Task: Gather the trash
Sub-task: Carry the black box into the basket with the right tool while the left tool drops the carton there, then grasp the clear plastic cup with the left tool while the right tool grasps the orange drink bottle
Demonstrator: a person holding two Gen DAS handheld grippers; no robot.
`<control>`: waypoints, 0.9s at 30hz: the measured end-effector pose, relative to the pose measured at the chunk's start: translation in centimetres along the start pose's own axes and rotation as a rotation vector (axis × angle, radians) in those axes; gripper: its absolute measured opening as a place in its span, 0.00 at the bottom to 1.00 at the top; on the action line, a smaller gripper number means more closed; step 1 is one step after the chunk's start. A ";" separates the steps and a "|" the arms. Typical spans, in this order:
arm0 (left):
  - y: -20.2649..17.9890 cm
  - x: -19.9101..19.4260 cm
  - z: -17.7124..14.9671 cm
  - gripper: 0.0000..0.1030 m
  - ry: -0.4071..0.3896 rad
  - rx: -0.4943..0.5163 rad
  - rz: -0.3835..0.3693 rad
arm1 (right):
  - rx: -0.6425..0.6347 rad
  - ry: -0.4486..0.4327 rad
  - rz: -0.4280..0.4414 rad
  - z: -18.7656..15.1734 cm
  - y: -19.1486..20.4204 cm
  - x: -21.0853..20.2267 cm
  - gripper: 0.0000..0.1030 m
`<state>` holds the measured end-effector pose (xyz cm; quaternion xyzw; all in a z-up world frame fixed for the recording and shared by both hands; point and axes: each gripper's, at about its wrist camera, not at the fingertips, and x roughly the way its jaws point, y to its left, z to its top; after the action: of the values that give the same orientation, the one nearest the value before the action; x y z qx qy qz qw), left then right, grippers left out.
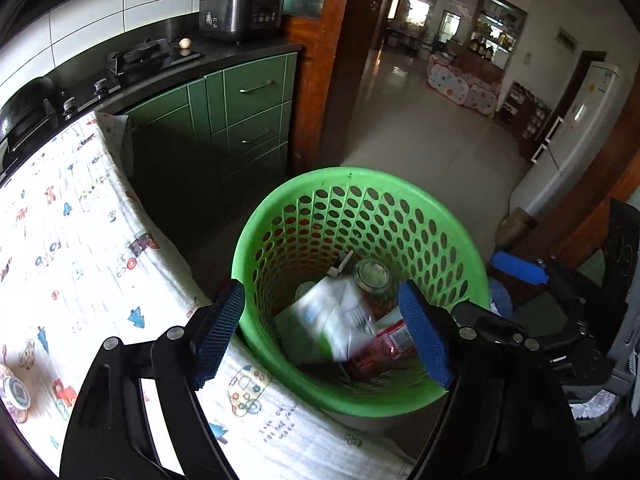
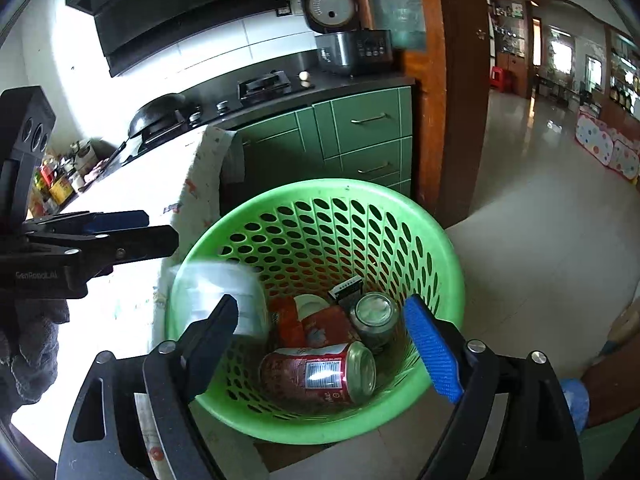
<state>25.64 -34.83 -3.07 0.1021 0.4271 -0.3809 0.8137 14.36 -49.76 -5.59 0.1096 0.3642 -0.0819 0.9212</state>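
Observation:
A green perforated basket stands on the floor beside the cloth-covered table. Both grippers hover over it, open and empty. My left gripper is above its near rim. A blurred white packet is in mid-air inside the basket, and it also shows in the right wrist view. My right gripper is open above a red can, a silver can and red wrappers at the bottom. The left gripper also shows in the right wrist view.
The table with a printed white cloth is left of the basket. Green cabinets with a stove and rice cooker stand behind. A wooden door frame and tiled floor lie beyond. A small cup sits on the cloth.

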 end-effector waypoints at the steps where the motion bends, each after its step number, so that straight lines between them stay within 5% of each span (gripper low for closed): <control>1: 0.0 -0.2 -0.1 0.76 -0.002 0.001 0.003 | -0.010 -0.001 0.004 0.0 0.3 -0.1 0.81; 14: 3.6 -7.4 -4.8 0.76 -0.064 -0.015 0.120 | -0.175 -0.034 0.077 0.9 7.5 -1.8 0.90; 27: 11.4 -16.0 -11.2 0.76 -0.134 -0.125 0.275 | -0.381 -0.031 0.205 1.9 18.7 -1.3 0.91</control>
<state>21.26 -12.93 0.59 0.0832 0.3768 -0.2444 0.8896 19.02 -32.17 -0.69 -0.0311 0.3460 0.0809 0.9342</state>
